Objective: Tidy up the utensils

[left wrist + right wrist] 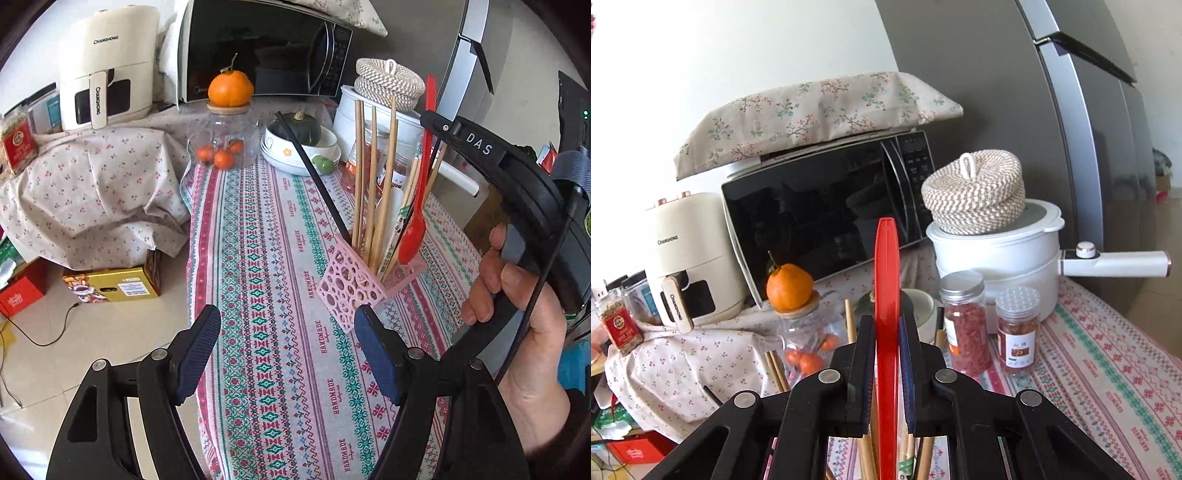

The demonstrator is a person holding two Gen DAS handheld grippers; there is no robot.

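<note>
A pink perforated utensil holder (347,291) stands on the patterned tablecloth (266,258). It holds several wooden chopsticks (369,177) and a slanting black chopstick (314,173). My left gripper (288,317) hovers just in front of the holder, open, with nothing between its fingers. My right gripper (886,321) is shut on the handle of a red plastic spoon (886,266). In the left wrist view the right gripper (430,120) reaches in from the upper right. The red spoon (412,236) hangs bowl-down at the holder's right side. A person's hand (517,314) grips its handle.
Behind the holder are a bowl with a green squash (299,144), a glass jar topped by an orange (229,88), two spice jars (1015,332) and a white pot under a woven basket (975,195). A microwave (820,221), an air fryer (107,74) and a fridge (1089,147) stand farther back. The table edge drops off at left; boxes (110,284) lie on the floor.
</note>
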